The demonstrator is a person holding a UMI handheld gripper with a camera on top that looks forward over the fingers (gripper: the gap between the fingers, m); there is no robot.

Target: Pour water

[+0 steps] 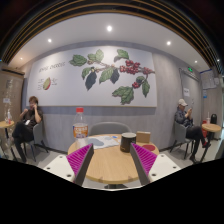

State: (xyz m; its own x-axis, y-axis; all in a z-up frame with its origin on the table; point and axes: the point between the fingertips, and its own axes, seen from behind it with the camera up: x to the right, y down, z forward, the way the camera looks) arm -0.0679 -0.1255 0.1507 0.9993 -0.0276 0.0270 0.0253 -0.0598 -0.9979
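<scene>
A clear plastic bottle with an orange cap (80, 123) stands on the round wooden table (110, 165), beyond my left finger. A dark cup (127, 142) stands on the table further right, beyond and between my fingers, nearer the right one. My gripper (112, 160) is open, with its pink pads (81, 160) spread wide over the near part of the table and nothing between them.
A chair back (108, 128) stands behind the table. A person sits at a table on the left (27, 122), and another person sits on the right (186, 122). A wall with a large leaf mural (110, 72) is at the back.
</scene>
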